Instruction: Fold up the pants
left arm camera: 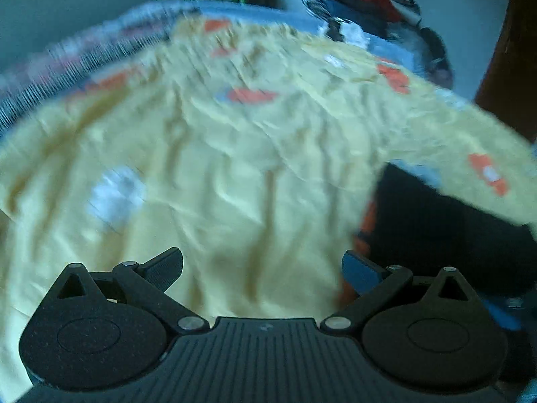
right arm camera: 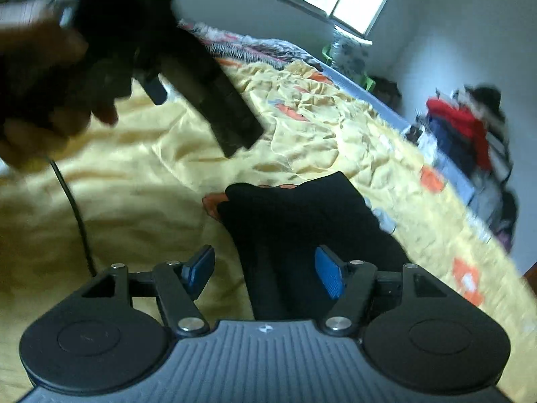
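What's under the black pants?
The black pants lie on a yellow bedspread with orange patches. One orange patch peeks out at their edge. Whatever lies beneath the rest is covered.

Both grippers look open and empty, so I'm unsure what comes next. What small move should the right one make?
Probably lower the right gripper onto the black pants and close: its jaws are open, and the pants lie just ahead on the yellow bedspread.
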A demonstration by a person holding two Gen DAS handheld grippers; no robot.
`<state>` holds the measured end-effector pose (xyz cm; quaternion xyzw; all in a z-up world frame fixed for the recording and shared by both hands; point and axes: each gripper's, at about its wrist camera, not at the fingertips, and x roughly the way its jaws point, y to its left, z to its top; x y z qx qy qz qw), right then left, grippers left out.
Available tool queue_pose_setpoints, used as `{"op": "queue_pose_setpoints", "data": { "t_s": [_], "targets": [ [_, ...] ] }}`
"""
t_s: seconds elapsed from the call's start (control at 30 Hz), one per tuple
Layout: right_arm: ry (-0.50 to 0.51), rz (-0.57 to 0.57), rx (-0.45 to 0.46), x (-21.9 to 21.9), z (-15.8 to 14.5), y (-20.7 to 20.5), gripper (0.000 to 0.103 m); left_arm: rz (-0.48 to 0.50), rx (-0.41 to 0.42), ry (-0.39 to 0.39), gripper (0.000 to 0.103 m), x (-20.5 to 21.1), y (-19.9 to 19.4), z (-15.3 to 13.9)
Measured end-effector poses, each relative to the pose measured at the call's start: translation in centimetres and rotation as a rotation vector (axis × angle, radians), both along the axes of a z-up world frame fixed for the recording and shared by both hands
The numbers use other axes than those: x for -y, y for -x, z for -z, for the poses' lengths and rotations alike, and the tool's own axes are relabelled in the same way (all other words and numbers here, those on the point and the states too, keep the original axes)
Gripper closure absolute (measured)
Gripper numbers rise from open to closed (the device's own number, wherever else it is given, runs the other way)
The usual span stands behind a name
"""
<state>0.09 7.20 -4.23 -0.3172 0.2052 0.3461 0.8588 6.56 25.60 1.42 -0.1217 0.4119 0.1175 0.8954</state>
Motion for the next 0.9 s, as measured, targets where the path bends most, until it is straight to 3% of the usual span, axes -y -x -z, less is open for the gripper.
{"op": "queue_pose_setpoints", "data": {
  "t_s": [0.17,0.23,0.27,0.3,0.4,0.5,0.6,0.67,0.7,0.73,0.8,0.83,0.9],
  "targets": [
    [0.22,0.011,0.284,-2.2,2.8,1.1,0.039,0.052,-0.01,0.16,0.001,0.4,-0.1,1.1],
    [0.25,-0.024,0.322,-2.7,3.3,1.3,0.054,0.082,-0.022,0.241,0.001,0.9,-0.4,1.7],
    [0.25,-0.04,0.313,-2.8,3.5,1.2,0.07,0.091,-0.029,0.298,0.001,1.0,-0.6,2.1],
    [0.235,-0.044,0.295,-2.7,3.6,1.0,0.076,0.094,-0.034,0.35,0.001,1.0,-0.9,2.6],
    [0.01,0.0,0.12,-0.6,1.5,-0.7,0.082,0.096,-0.007,0.423,0.001,1.1,-1.4,2.9],
    [-0.258,0.055,-0.065,2.8,-1.4,-3.2,0.082,0.096,0.019,0.555,0.001,1.2,-2.6,3.2],
    [-0.431,0.104,-0.186,5.5,-2.7,-5.2,0.082,0.131,0.05,0.707,0.002,2.3,-4.7,3.9],
    [-0.515,0.104,-0.259,6.8,-3.0,-6.1,0.082,0.148,0.057,0.77,0.01,3.3,-5.7,4.6],
    [-0.544,0.097,-0.309,7.4,-3.0,-6.5,0.082,0.145,0.047,0.782,0.024,3.7,-6.4,5.0],
    [-0.557,0.082,-0.37,8.0,-2.9,-6.9,0.081,0.133,0.032,0.78,0.045,4.0,-6.8,5.4],
    [-0.598,0.023,-0.433,9.5,-3.3,-6.8,0.081,0.099,0.014,0.738,0.069,4.3,-7.2,5.8],
    [-0.627,0.008,-0.422,10.4,-3.5,-6.7,0.081,0.097,0.016,0.72,0.077,4.3,-7.2,5.8],
    [-0.628,0.084,-0.364,12.2,-4.0,-7.1,0.081,0.1,0.028,0.705,0.081,4.3,-7.4,6.1]
  ]
}}
